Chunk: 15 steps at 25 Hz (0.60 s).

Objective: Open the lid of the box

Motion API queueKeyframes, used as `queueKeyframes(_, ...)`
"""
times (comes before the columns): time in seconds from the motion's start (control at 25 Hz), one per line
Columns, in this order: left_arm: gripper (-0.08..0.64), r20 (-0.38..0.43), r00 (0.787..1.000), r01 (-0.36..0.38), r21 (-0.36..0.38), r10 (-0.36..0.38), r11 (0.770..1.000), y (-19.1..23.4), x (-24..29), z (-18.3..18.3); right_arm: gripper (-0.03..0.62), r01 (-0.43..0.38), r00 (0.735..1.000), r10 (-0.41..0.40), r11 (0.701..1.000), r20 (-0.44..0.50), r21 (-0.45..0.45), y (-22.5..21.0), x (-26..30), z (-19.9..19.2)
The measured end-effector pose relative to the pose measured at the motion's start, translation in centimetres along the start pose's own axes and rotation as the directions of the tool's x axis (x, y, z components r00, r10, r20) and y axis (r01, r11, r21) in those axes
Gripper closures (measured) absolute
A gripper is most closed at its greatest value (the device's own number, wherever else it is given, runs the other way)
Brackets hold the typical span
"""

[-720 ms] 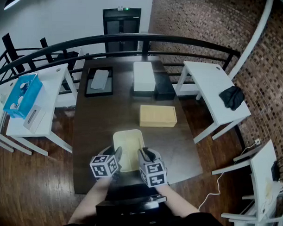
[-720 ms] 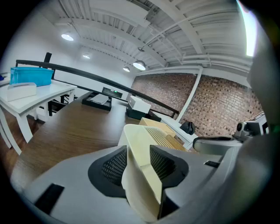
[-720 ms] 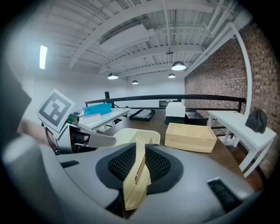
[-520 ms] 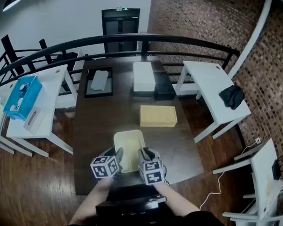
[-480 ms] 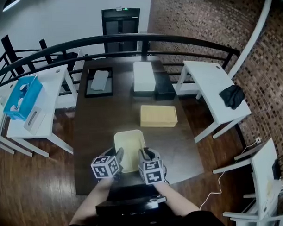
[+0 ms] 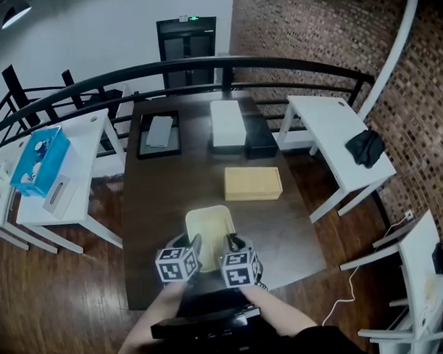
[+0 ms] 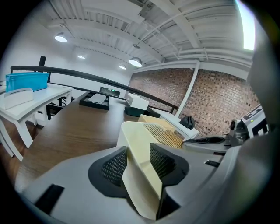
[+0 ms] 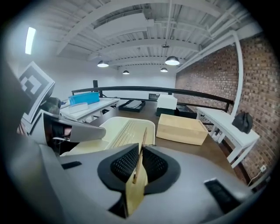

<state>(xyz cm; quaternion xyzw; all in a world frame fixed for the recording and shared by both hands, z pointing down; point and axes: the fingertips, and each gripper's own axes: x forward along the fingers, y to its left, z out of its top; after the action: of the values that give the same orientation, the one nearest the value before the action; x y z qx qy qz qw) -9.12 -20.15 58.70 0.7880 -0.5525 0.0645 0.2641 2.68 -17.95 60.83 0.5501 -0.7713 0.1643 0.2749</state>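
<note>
Two hand-held tools: the left gripper [image 6: 196,246] and right gripper [image 6: 231,245] each have a smooth grey moulded body, black mesh-textured pads [image 7: 117,165] lining the jaws, and a cube [image 6: 176,265] with black-and-white square markers. Dark clothing [image 6: 324,349] shows at the near edge.

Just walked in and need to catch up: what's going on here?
A person holds a hand-held gripper in each hand at the near edge of the dark table. The left hand-held gripper and the right hand-held gripper are both shut on the near rim of a cream box. Whether its lid has lifted yet is unclear.
</note>
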Motion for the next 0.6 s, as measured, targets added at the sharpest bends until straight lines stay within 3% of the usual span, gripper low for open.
queueKeyframes(0.6,0.419,-0.017,1.000,-0.014,0.047,0.015,0.999,-0.58,0.54,0.05,0.568,0.002,1.000,-0.001,0.992,-0.008,0.127,-0.63,-0.39,-0.08)
